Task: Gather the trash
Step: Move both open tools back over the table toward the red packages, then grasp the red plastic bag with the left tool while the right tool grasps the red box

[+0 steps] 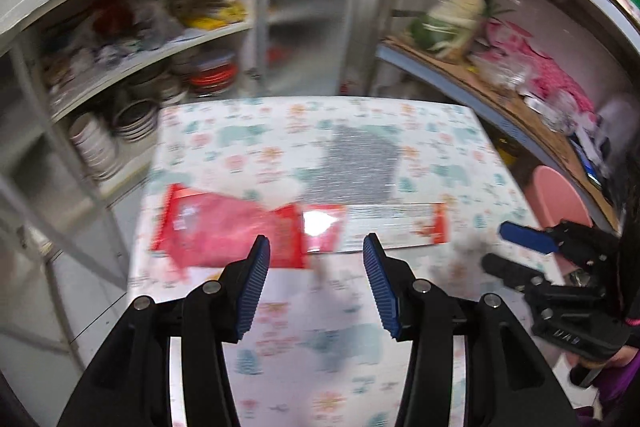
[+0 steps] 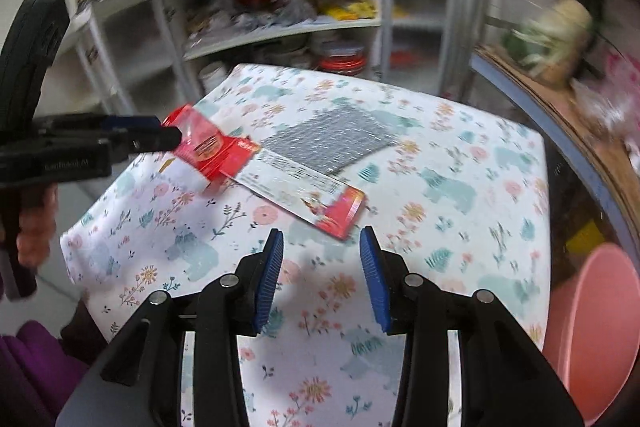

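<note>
Both tools gape empty above red wrappers [image 2: 212, 151].

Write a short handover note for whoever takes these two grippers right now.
Left gripper: open, empty, above the red wrapper.
Right gripper: open, empty, just short of the long red-and-white wrapper.
Trash: both wrappers and a silver foil sheet lie on the floral tablecloth. A pink bin stands beside the table, on the right gripper's side.
Done: nothing picked up so far.
Left: grasp each piece; the bin is probably where they go.
</note>
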`<state>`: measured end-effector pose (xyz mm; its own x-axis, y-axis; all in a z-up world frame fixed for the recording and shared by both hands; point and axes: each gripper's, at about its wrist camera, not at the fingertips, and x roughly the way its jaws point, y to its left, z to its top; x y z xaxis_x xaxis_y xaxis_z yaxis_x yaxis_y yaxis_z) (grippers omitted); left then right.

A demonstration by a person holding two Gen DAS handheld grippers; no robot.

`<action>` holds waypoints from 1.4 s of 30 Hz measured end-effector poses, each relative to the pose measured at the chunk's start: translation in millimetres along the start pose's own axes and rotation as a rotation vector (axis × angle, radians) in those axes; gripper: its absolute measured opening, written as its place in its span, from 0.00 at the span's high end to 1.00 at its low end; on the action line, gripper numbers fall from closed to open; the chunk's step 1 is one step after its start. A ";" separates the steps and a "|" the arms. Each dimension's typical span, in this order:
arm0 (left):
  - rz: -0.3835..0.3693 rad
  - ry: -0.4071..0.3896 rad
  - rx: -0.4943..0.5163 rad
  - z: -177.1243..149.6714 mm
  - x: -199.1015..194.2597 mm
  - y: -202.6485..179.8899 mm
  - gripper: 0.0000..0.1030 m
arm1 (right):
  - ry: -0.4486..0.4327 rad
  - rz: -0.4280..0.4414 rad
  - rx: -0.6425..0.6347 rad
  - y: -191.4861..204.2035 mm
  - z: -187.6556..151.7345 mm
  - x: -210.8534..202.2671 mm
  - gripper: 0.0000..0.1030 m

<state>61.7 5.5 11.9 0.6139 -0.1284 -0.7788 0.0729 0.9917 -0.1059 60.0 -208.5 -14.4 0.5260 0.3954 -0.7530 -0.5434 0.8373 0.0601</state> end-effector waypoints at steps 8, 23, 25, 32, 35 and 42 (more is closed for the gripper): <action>0.075 0.024 -0.098 -7.4 7.2 66.4 0.54 | 0.045 0.037 -0.209 20.2 34.2 29.7 0.42; 0.049 0.095 -0.207 -8.6 54.4 104.0 0.55 | 0.192 0.055 -0.495 41.7 53.9 91.3 0.42; 0.049 0.089 -0.210 -9.4 56.9 105.0 0.62 | 0.202 0.074 -0.500 43.0 53.6 94.5 0.42; 0.031 0.066 -0.225 -9.2 53.9 106.1 0.98 | 0.252 0.119 -0.501 50.4 40.4 99.9 0.54; 0.029 0.037 -0.217 -7.4 45.5 104.9 0.99 | 0.257 0.129 -0.435 46.4 37.6 95.5 0.74; 0.018 -0.026 -0.199 -3.9 23.1 98.4 1.00 | 0.215 0.173 -0.218 28.6 31.0 73.9 0.77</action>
<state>80.0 100.2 -18.9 0.6336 -0.1077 -0.7661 -0.0933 0.9724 -0.2139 103.6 -143.6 -48.0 0.2770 0.4165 -0.8659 -0.7516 0.6554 0.0748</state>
